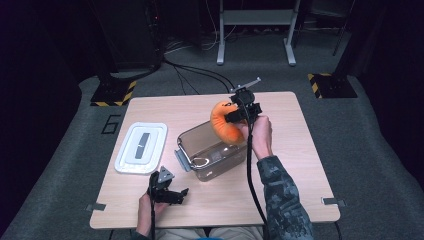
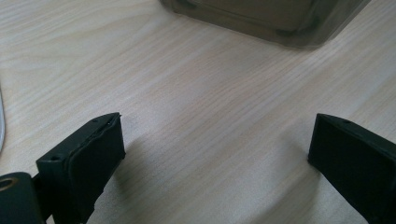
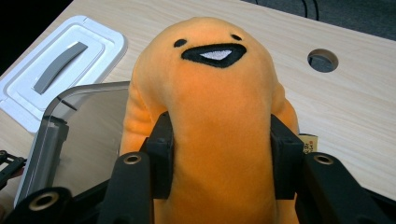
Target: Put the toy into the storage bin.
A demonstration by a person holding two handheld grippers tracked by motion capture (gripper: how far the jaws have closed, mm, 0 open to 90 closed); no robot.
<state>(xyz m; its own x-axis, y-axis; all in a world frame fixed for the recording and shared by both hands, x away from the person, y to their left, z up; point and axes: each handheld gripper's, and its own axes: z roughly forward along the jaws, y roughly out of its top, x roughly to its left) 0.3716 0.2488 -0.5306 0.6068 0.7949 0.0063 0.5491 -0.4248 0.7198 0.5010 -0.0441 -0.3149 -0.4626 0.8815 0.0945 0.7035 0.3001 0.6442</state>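
An orange plush toy with a black stitched mouth hangs over the far edge of a clear plastic container. My right gripper is shut on it. In the right gripper view the pads press into the sides of the plush toy, and the container's rim lies below to the left. My left gripper rests low near the table's front edge, left of the container. Its jaws stand wide open over bare wood, with the container's corner ahead.
The container's white lid with a grey handle lies flat on the table to the left of the container, also in the right gripper view. A round cable hole is in the wooden tabletop. Dark floor and cables surround the table.
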